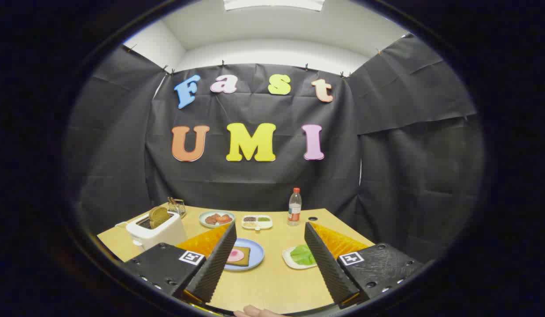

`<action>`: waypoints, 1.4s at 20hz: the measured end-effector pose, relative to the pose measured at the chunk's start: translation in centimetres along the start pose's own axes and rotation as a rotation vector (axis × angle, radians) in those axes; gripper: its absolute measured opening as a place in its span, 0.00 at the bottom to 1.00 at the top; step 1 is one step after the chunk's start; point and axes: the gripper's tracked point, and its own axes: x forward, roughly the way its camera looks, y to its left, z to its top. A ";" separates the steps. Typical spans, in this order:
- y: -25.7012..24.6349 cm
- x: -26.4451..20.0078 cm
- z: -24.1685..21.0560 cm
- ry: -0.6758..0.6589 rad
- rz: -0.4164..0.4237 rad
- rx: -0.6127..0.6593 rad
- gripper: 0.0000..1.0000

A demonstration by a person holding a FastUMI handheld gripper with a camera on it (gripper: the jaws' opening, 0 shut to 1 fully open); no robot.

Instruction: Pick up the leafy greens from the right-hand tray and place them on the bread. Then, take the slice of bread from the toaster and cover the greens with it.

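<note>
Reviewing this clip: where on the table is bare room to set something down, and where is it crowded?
The tool is open and holds nothing. Bare wood lies between its fingers, nearer than the blue plate and the greens tray. Another free strip runs between those two. It is crowded at the far side: toaster, pink-food plate, divided dish, bottle.

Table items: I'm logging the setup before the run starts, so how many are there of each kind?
Plates and trays: 4 (blue plate, white tray, green plate, divided dish)
Toasters: 1, white toaster
Bottles: 1, bottle
Wire racks: 1, rack
Total: 7
The gripper hangs open above the table.
</note>
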 end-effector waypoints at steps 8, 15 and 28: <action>-0.7 0.4 -0.8 0.002 -0.016 0.000 0.95; -1.4 2.1 -1.6 0.025 -0.015 0.026 0.95; -8.0 15.7 -12.0 0.292 -0.102 0.067 0.95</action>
